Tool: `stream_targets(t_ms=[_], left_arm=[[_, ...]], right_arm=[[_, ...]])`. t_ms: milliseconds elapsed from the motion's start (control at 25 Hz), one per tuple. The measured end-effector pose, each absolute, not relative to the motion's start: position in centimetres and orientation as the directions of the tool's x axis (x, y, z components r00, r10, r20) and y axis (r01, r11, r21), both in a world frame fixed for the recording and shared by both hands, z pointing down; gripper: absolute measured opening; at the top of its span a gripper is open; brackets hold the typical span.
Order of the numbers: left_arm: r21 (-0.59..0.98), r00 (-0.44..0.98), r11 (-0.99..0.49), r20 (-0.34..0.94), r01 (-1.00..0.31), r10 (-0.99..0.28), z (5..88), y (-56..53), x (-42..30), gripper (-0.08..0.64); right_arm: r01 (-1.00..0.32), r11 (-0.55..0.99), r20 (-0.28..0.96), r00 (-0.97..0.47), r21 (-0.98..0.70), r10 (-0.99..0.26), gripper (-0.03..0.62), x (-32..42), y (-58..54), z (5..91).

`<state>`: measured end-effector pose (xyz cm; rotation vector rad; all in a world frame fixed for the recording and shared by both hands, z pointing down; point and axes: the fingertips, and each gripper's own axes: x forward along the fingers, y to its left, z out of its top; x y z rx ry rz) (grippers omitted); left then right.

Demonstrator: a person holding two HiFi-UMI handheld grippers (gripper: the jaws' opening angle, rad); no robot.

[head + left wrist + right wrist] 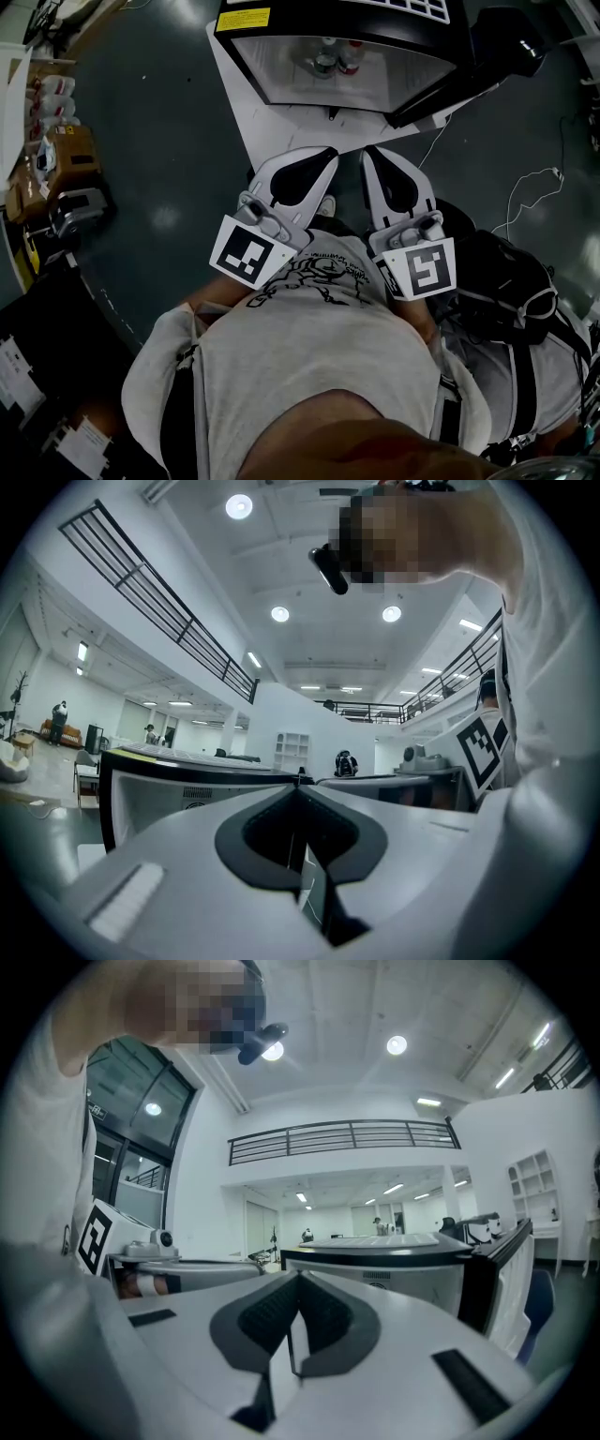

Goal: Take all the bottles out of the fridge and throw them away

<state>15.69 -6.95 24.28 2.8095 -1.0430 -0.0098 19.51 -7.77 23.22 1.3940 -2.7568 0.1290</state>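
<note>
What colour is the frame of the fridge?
Black. The fridge frame shows best in the head view.

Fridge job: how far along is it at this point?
Done: the fridge has its door open. In hand: nothing; the left gripper and right gripper are both shut and empty, aimed at the fridge. Left: the bottles sit inside, none taken out yet.

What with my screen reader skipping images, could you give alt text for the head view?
Seen from above, a person in a pale T-shirt holds the left gripper and the right gripper side by side, both shut and empty, pointing at a small fridge. Its door stands open and bottles show inside.
</note>
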Motion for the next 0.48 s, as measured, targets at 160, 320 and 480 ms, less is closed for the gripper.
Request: stream_targets(t_ms=[160, 320, 480], left_arm=[[0.137, 0.753, -0.743, 0.045, -0.655, -0.656, 24.1, -7.6, 16.5, 0.011], [0.133, 0.746, -0.736, 0.048, -0.664, -0.665, 24.2, -8.3, 17.2, 0.011], [0.129, 0.738, -0.728, 0.048, -0.673, -0.674, 24.2, -8.7, 17.9, 0.011]], right_arm=[[-0.799, 0.599, 0.081, -0.601, -0.055, -0.795, 0.009, 20.2, -8.4, 23.2], [-0.793, 0.607, 0.076, -0.609, -0.056, -0.789, 0.009, 21.0, -9.2, 23.2], [-0.786, 0.615, 0.074, -0.618, -0.057, -0.783, 0.009, 21.7, -9.7, 23.2]])
